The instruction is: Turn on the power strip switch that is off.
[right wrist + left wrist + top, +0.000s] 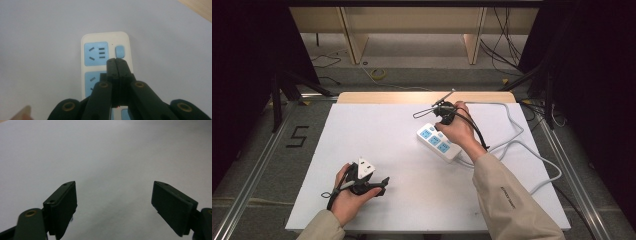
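- The power strip point(439, 142), white with blue socket panels, lies right of the desk's middle, running diagonally from the centre toward the right edge; its white cable point(522, 145) loops over the right side of the desk and back toward the far edge.
- Left gripper point(382, 186): held in the person's left hand point(347, 197) near the desk's point(377, 125) near-left corner, well apart from the strip. In the left gripper view its jaws are spread wide over bare white desk surface point(107, 157), with nothing between them.
- Right gripper point(116, 61): held in the right hand point(459, 127) just above the far end of the strip, right of the desk's centre. In the right gripper view its jaws are pressed together with nothing between them, their tips over the strip's point(105, 57) top face, just below the small blue switch point(120, 51) and beside the end socket point(96, 53).
- A beige sleeve point(507, 200) covers the right forearm, crossing the desk's near-right part.
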Motion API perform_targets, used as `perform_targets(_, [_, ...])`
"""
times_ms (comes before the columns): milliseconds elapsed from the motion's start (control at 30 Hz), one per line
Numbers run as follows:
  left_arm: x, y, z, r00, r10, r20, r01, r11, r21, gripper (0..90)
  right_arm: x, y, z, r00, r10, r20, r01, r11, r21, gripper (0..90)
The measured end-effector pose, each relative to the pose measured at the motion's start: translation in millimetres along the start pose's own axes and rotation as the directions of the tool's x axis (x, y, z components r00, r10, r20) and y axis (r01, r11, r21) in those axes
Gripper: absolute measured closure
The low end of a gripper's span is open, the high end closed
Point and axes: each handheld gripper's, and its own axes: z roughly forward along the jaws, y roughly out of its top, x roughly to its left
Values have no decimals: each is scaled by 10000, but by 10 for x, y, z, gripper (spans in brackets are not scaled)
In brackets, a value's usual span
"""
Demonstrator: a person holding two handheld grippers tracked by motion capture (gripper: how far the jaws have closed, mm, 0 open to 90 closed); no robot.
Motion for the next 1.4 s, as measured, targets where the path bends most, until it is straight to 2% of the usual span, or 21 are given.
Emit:
perform_targets(433, [1,-1,0,10000,-25,-9,25,10000,-32,205,7,31,100,10000,34,46,-33,10000,-84,900])
perform_targets(1400, [3,-8,-8,10000,-19,6,19,10000,-15,207,-25,120,202,9997,140,202,-136,9997,-193,900])
